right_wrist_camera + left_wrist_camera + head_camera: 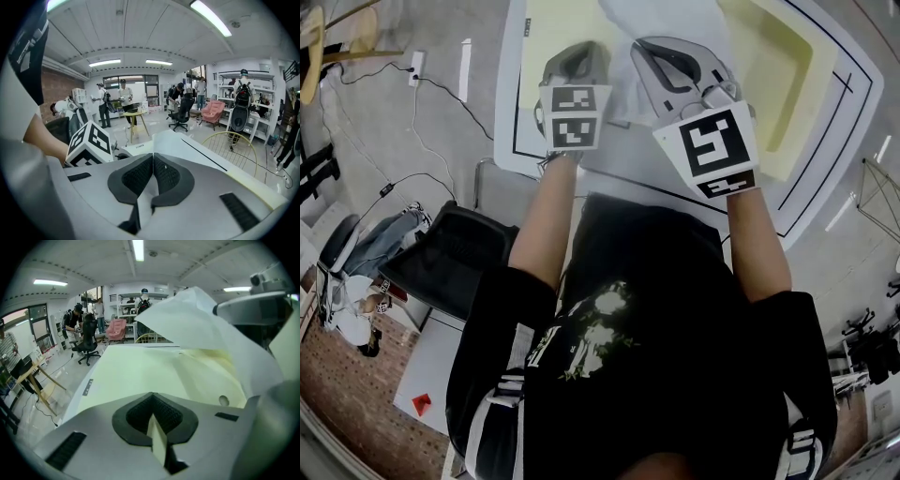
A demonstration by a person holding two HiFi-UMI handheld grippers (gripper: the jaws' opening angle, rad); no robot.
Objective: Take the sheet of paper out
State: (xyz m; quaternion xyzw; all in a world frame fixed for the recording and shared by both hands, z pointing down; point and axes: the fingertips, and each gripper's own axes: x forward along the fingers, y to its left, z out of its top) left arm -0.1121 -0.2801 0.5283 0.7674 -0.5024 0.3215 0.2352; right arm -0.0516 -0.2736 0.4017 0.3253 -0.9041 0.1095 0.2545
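Left tongs (153, 416) pinch shut on the edge of a smooth pale yellow folder (140, 371) lying on the white bench (839, 131); right tongs (152, 168) clamp the thin white sheet of paper (201, 324), curved up above it.

Pale yellow folder (783, 80) on white table (830, 161)

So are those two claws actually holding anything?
Yes. The right claw pinches the white sheet of paper at its edge; the left claw clamps the edge of the pale yellow folder.
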